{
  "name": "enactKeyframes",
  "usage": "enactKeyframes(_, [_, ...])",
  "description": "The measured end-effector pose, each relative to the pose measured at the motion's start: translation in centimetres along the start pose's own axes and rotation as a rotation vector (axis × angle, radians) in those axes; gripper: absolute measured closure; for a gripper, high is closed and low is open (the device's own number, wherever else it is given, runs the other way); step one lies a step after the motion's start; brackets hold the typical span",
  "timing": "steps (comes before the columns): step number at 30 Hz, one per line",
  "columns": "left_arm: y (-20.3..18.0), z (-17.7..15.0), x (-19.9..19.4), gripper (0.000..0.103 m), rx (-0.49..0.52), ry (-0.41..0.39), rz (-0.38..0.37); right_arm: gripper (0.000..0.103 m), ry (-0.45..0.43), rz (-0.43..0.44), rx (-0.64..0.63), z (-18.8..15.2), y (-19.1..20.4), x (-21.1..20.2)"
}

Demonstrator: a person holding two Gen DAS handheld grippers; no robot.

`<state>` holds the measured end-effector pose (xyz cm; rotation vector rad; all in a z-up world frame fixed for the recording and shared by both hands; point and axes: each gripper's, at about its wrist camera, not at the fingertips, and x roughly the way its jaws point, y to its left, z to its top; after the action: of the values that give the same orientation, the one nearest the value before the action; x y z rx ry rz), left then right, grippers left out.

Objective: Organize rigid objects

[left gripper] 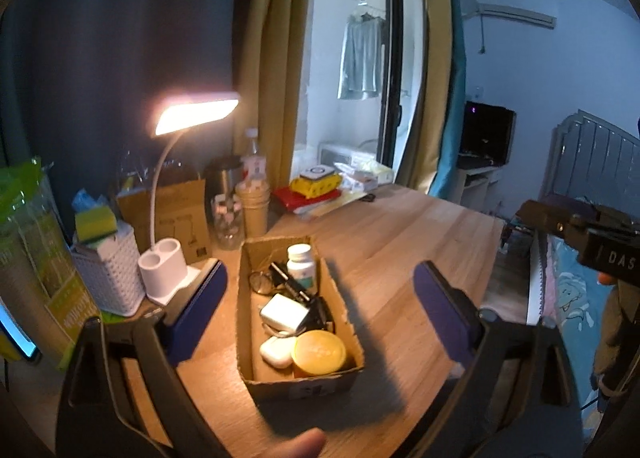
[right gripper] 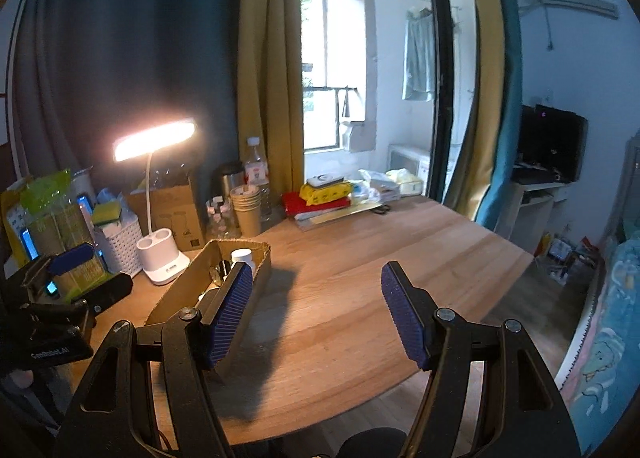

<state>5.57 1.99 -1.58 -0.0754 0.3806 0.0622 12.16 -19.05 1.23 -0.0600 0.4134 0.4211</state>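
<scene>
cardboard box (left gripper: pixel 298 380), one yellow-lidded jar (left gripper: pixel 319 353) inside

we see a cardboard box (left gripper: pixel 298 382) at lower centre of the table (left gripper: pixel 400 242), holding a bottle (left gripper: pixel 302 264) at its far end, a charger (left gripper: pixel 284 312) mid-box, and a round tin (left gripper: pixel 320 352) nearest us; a desk lamp (left gripper: pixel 164 266) stands left of it.
</scene>
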Motion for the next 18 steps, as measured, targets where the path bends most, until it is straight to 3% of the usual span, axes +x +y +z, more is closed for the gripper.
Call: enactKeyframes(18, [-1.1,3.2,-6.1,0.007,0.049,-0.168,0.004,0.033,-0.151,-0.106,0.061,-0.5,-1.4,-6.3])
